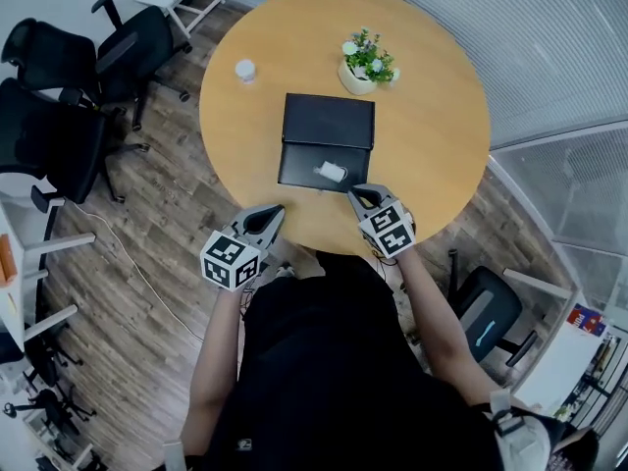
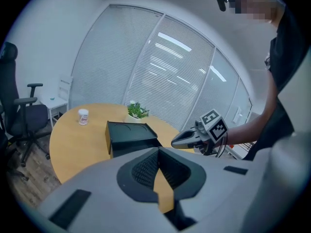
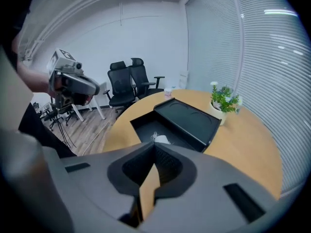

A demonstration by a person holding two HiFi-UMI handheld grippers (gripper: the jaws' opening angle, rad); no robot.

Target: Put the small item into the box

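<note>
Both sets of fingers are clenched on nothing: the right gripper (image 1: 359, 196) hangs over the near edge of the tabletop (image 1: 432, 116), and the left gripper (image 1: 273, 214) is beside it, just off that edge. Straight ahead of the right fingers, and nearer to them than to the left, the small item (image 1: 332, 172) lies inside the open tray of the black box (image 1: 294, 177), toward its near right corner, long axis roughly across the tray. I judge the placing done. The lid is hinged open on the far side; a potted plant (image 1: 367, 64) sits just beyond it, a white jar (image 1: 245, 70) well apart at left, so there is room all round.
</note>
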